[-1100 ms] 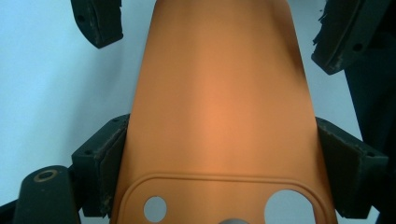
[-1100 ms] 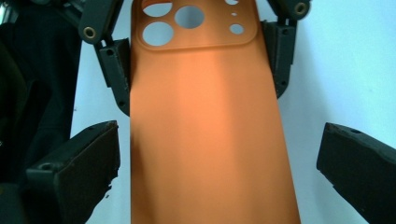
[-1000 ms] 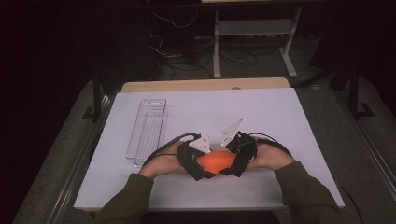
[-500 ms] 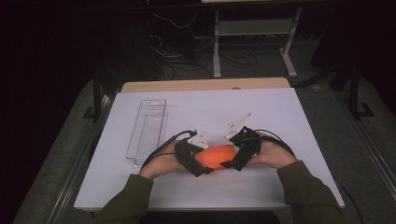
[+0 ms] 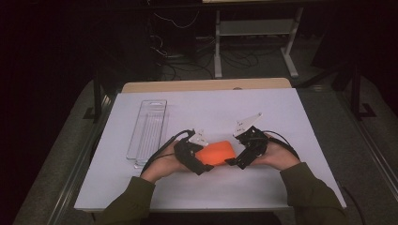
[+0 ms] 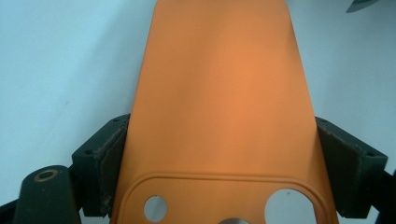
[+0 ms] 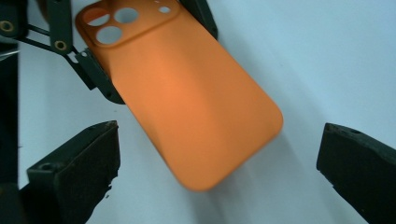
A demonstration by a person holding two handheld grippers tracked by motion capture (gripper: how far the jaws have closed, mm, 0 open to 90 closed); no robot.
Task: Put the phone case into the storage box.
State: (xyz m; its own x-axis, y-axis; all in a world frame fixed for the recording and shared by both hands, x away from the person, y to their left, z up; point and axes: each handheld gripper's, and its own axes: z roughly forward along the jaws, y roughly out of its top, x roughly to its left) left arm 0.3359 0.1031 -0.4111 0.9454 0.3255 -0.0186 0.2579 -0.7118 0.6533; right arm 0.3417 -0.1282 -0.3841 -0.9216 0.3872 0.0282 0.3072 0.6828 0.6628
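Table: the white rectangular tabletop [image 5: 281, 122] is carrying the work near its front edge, just before the person's forearms.
Tray: the clear, long plastic tray [image 5: 148, 132] is lying to the left, apart from both hands, and is playing no part for now.
Case: the orange, soft-looking phone case with round camera cut-outs [image 5: 216, 152] is hanging just above the white surface between the two hands, back side up, its cut-out end toward the left hand.
Left gripper: the left gripper [image 6: 219, 154] is clamping the case across its width just behind the camera panel, both pads pressing on the long edges.
Right gripper: the right gripper [image 7: 219, 158] is standing wide, its pads either side of the case's rounded free end and touching nothing.
Advice: judging by this, the right hand is lining up for a second hold; it is worth centring the free end between the pads before closing, squeezing gently since the shell looks bendable, and keeping the left grip steady so the case is not twisting.
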